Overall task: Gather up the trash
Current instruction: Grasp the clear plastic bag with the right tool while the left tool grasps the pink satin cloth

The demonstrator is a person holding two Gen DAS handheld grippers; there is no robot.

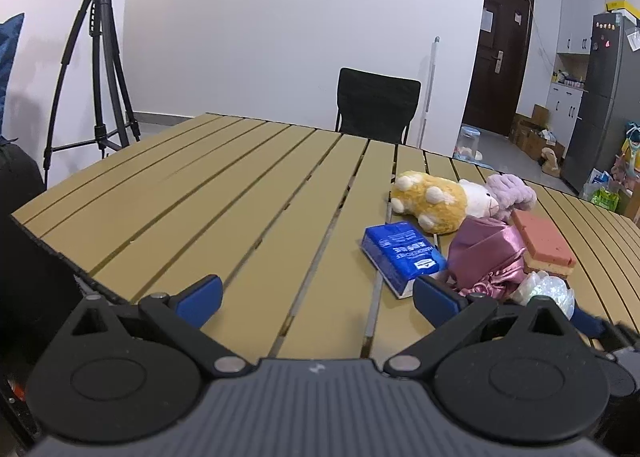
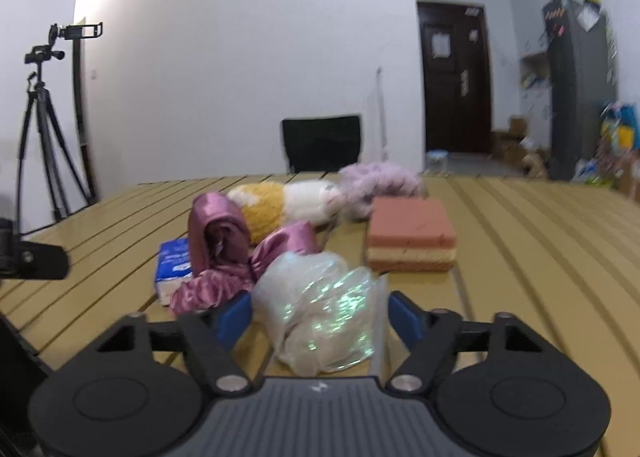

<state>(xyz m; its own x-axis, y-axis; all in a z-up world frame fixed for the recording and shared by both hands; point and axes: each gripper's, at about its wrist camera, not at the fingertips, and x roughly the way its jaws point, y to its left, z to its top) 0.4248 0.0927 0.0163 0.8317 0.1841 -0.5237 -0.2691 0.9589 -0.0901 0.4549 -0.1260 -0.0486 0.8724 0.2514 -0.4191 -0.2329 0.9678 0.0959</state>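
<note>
A crumpled clear plastic bag (image 2: 320, 313) with a green sheen lies on the slatted tan table (image 2: 540, 241), near its front edge. It fills the gap of my right gripper (image 2: 320, 315), and both blue pads (image 2: 236, 315) touch its sides. In the left wrist view the same plastic bag (image 1: 548, 289) shows at the far right, behind the right finger. My left gripper (image 1: 316, 297) hangs open over bare slats with nothing between its fingers, just left of a blue tissue pack (image 1: 402, 257).
Behind the bag lie a pink satin cloth (image 2: 224, 257), a yellow and white plush toy (image 2: 288, 205), a lilac fluffy item (image 2: 380, 177) and a pink sponge block (image 2: 410, 235). A black chair (image 1: 378, 105) stands at the far edge, a tripod (image 1: 100, 77) to the left.
</note>
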